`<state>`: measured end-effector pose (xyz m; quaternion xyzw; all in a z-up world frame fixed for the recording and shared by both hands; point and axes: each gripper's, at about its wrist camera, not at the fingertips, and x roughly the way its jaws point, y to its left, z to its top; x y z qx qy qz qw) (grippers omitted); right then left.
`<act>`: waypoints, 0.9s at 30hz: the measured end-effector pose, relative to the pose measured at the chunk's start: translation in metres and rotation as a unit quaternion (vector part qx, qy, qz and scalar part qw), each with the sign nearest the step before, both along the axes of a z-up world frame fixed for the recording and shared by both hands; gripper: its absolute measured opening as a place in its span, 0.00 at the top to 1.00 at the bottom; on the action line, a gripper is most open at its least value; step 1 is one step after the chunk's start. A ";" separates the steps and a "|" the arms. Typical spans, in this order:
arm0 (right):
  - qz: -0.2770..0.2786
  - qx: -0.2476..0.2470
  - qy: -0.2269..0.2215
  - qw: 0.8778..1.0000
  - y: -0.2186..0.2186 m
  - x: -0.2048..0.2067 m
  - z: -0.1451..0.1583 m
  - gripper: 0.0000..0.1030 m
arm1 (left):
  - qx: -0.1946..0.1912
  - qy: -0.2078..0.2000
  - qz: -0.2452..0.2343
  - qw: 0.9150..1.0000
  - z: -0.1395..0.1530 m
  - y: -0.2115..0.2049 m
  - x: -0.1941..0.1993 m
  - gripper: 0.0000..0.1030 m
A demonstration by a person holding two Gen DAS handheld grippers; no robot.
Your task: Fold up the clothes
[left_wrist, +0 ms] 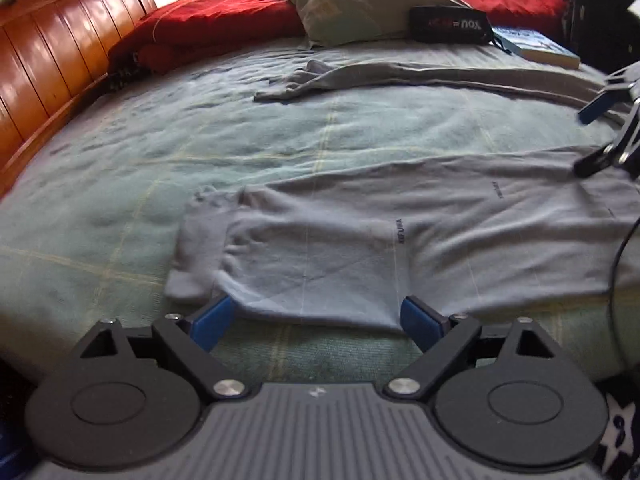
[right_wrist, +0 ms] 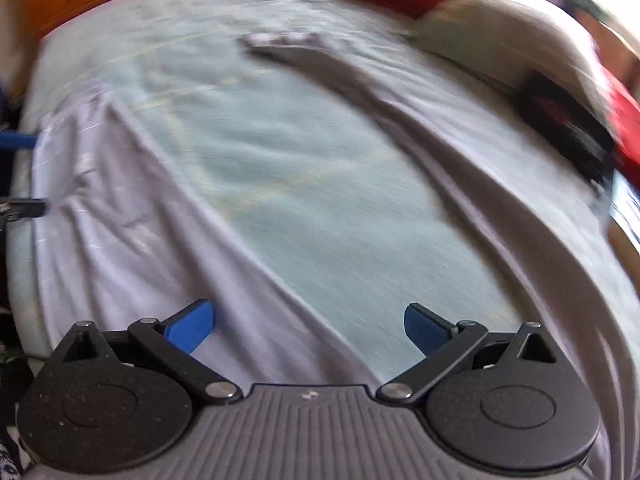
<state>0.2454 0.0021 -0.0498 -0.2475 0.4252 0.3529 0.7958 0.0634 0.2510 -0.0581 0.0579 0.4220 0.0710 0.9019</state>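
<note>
While both tongs, left (left_wrist: 312,318) and right (right_wrist: 310,326), hang released over the trousers (left_wrist: 400,240) at the bed's (left_wrist: 200,140) near edge, we judge regrasping comes next.

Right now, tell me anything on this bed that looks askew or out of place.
The grey garment lies unevenly: its near sleeve is bunched at the bed's edge, while the far sleeve stretches away toward the pillow. A black pouch and a book sit on the bedcover beside it.

Grey trousers (left_wrist: 360,232), pale green bedcover (left_wrist: 200,140) with faint yellow check, red blanket (left_wrist: 208,28) at eleven o'clock, grey-green pillow (left_wrist: 360,0), orange wooden headboard (left_wrist: 52,52)
</note>
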 end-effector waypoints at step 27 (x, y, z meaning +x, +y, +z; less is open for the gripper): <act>-0.237 0.075 -0.051 0.967 -0.199 -0.108 -0.021 0.00 | 0.028 -0.043 -0.080 0.995 -0.001 -0.169 0.035 0.09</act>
